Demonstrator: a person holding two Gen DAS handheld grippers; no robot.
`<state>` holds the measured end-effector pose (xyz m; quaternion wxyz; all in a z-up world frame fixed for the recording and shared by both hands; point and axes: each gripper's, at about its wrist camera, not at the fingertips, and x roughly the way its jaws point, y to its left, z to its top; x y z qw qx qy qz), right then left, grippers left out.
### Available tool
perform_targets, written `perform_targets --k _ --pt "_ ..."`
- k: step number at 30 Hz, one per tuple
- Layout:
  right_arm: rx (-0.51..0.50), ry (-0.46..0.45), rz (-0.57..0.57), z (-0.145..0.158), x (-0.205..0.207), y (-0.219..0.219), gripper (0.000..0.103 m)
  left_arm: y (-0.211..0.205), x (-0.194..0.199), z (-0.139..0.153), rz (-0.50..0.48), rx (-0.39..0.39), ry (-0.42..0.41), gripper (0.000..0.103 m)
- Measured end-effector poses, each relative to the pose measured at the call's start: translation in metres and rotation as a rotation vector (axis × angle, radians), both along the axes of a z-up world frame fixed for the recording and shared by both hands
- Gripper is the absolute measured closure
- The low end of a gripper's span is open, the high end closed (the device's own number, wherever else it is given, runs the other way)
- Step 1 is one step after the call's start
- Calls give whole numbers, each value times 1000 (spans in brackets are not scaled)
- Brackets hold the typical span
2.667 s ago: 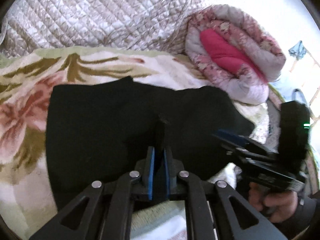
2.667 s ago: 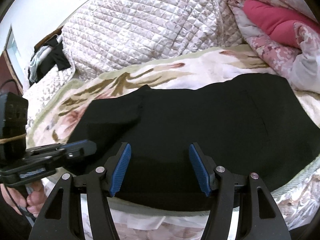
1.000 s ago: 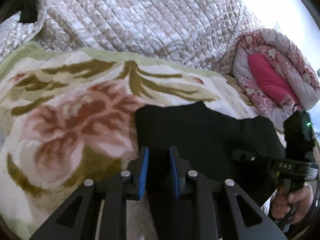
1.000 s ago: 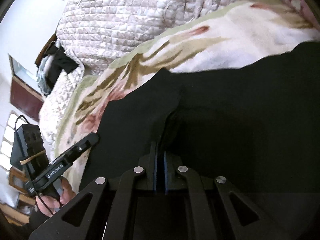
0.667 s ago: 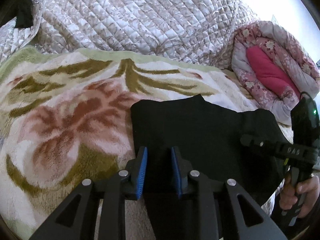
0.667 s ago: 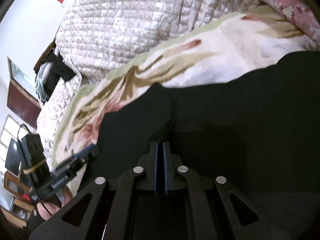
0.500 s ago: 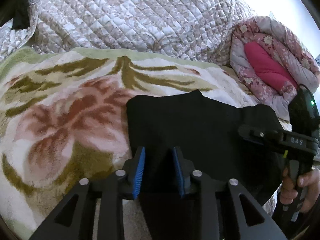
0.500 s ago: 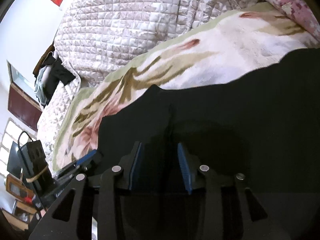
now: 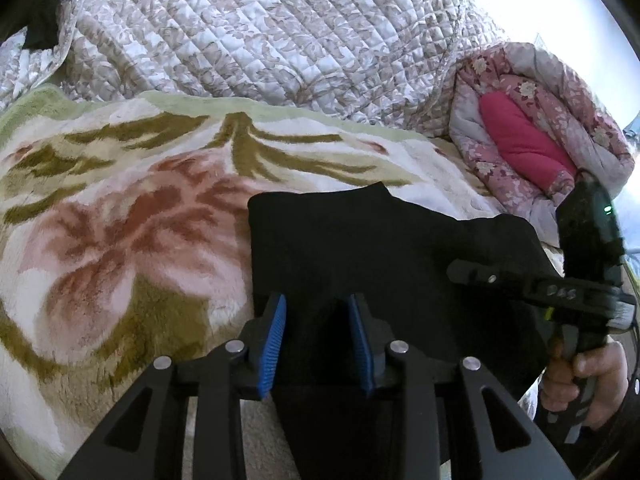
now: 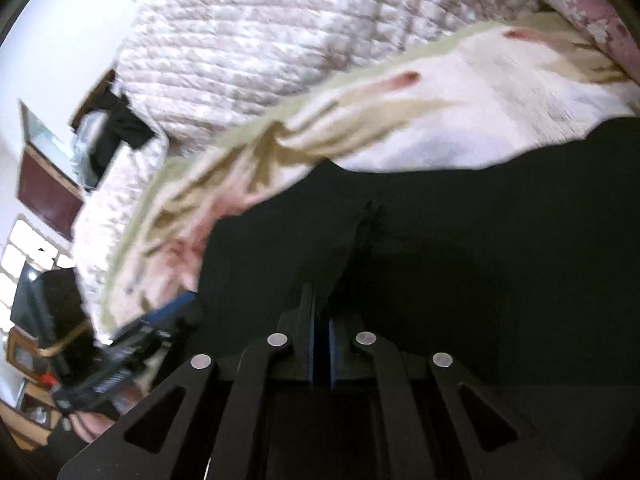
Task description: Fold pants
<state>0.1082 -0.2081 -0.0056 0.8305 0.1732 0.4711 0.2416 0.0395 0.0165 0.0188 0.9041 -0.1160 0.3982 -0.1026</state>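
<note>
One pair of black pants (image 9: 380,248) is laid on a flowered blanket (image 9: 120,200) on the bed.

In the left wrist view, the left edge of the pants is seen, with the pink and green flower of the blanket beside it. The left hand-held gripper (image 9: 316,340) is held part open over the near edge of the pants. Black cloth is seen between its two blue pads (image 9: 274,344), but no squeeze can be seen; its jaws have just been opening. A grey quilt (image 9: 260,32) is piled behind the blanket. One rolled pink quilt (image 9: 540,140) is seen at the right, only in this view. The other tool and one hand (image 9: 580,380) gripping its handle are also seen there.

The right wrist view is blurred. The right hand-held gripper (image 10: 321,344) is closed tight, with its pads almost together, and a ridge of the black pants is pinched up in front of it. Its jaws have just been closing. The left tool (image 10: 152,328) is seen at the far left. A dark cabinet (image 10: 44,184) and some dark clothes (image 10: 120,128) are seen only here.
</note>
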Motion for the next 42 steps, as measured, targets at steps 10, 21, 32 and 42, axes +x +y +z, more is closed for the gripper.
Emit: perform_targets --k 10,21,32,42 --pt "-110 -222 39 37 -67 -3 91 -25 -43 6 -34 48 -26 69" --pt "-205 -195 -65 14 -95 -34 84 -39 -69 -1 -24 81 -37 67" --pt "-15 -227 -639 37 -119 -158 50 -39 -69 1 -14 64 -33 67" --pt "59 -127 -815 22 -134 -193 43 -32 -66 2 10 48 -29 67"
